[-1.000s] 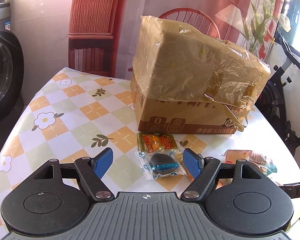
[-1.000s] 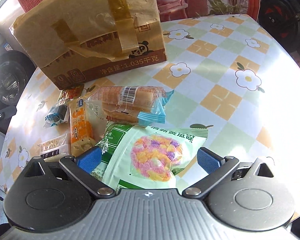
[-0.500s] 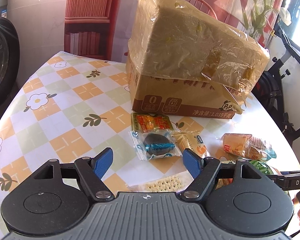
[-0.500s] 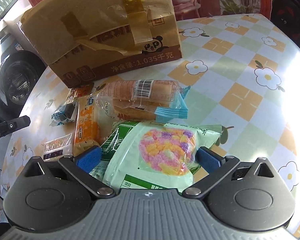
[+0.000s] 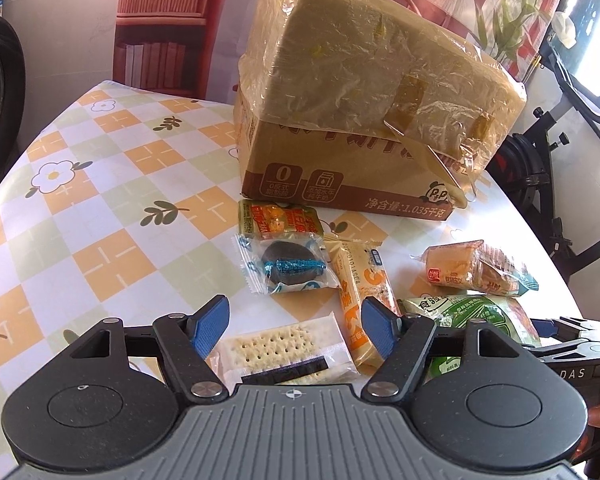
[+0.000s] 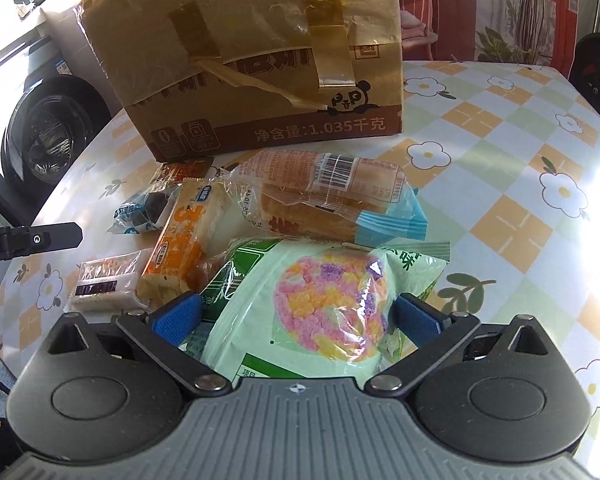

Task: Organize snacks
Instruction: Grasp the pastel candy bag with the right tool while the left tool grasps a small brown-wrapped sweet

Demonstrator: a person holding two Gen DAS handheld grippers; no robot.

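My left gripper hangs low over a clear cracker packet, which lies between its blue pads. The jaws are closing and do not press on it. Beyond lie a dark round cake in a wrapper, an orange bar, a yellow-green packet and a bread packet. My right gripper straddles a pale green puffed-snack bag, open, with its pads beside the bag's edges. A taped cardboard box stands behind the pile.
The table wears an orange and green checked cloth with flowers. A washing machine stands off its left side and an exercise bike off its right. A red chair back rises behind the box.
The left gripper sank and drew back, so the cracker packet now lies between its pads, which stand slightly closer together. The right gripper rolled and came lower over the green bag.
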